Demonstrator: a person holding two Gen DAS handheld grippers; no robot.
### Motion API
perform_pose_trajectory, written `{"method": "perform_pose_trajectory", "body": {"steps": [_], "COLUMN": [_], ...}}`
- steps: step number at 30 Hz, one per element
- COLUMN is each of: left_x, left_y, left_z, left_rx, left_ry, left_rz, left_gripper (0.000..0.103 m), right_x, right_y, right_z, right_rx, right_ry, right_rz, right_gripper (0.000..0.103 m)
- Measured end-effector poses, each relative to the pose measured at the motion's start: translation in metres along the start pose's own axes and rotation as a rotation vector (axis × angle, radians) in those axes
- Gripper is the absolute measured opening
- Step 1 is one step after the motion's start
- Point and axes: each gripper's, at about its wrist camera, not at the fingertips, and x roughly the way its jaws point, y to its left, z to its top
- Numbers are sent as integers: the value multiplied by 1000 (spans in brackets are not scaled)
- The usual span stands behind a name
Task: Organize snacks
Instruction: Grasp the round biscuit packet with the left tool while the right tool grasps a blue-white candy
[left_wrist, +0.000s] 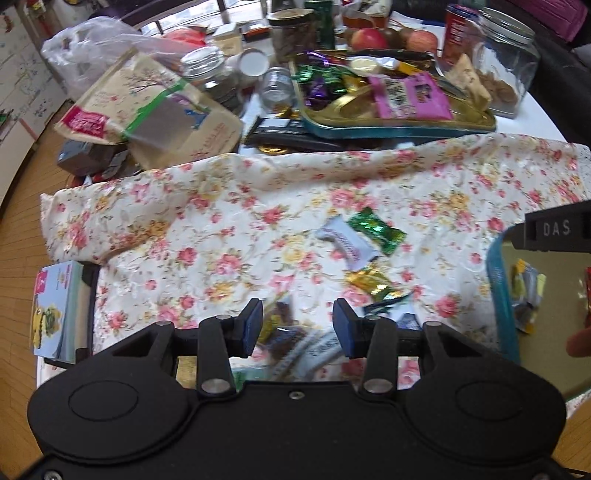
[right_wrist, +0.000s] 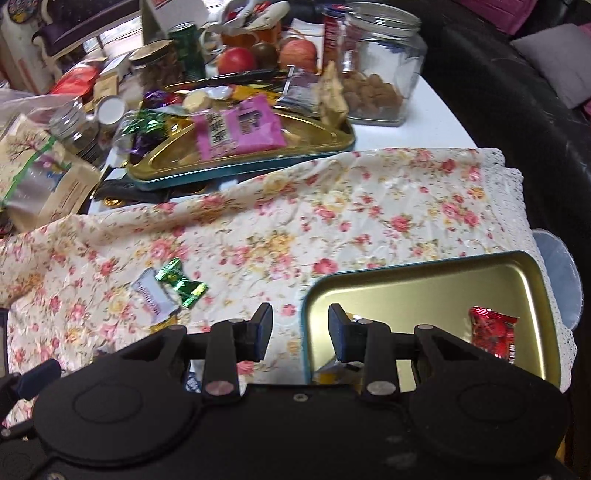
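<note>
Loose wrapped snacks lie on a floral cloth (left_wrist: 221, 221): a green wrapper (left_wrist: 376, 229), a white-purple packet (left_wrist: 347, 246), a gold wrapper (left_wrist: 373, 282). My left gripper (left_wrist: 297, 328) is open just above a dark snack packet (left_wrist: 291, 339), not gripping it. A gold tin with a teal rim (right_wrist: 417, 284) sits at the right and holds a red packet (right_wrist: 493, 330). My right gripper (right_wrist: 300, 332) is open and empty over the tin's left edge. The green wrapper (right_wrist: 179, 282) and the white packet (right_wrist: 153, 293) also show in the right wrist view.
A second gold tin (left_wrist: 399, 122) full of snacks stands behind the cloth. Around it are a glass jar of cookies (left_wrist: 506, 62), apples (left_wrist: 367, 38), small jars (left_wrist: 207, 66), paper bags (left_wrist: 155, 107) and a plastic bag. A book (left_wrist: 55, 314) lies at the near left.
</note>
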Motion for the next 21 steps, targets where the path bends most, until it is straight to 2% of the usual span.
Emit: {"method": "perform_pose_trajectory", "body": {"steps": [5,10,16,21], "left_x": [5,7,10,23], "left_y": [27,52,82,106], "left_z": [1,5,7,1], "left_rx": [-44,-94,-115,-133], "left_ry": [5,12,5,46], "left_rz": [28,25,49,37], "left_gripper": [52,52,52,52], "right_x": [-2,-4,-2,10], "right_y": [26,46,58,64], "right_z": [1,2,3,0], "right_rx": [-25,-40,-32,-34], "right_ry": [5,10,34,75], "right_rz": [27,68,182,204], "right_gripper": [35,35,36,38]}}
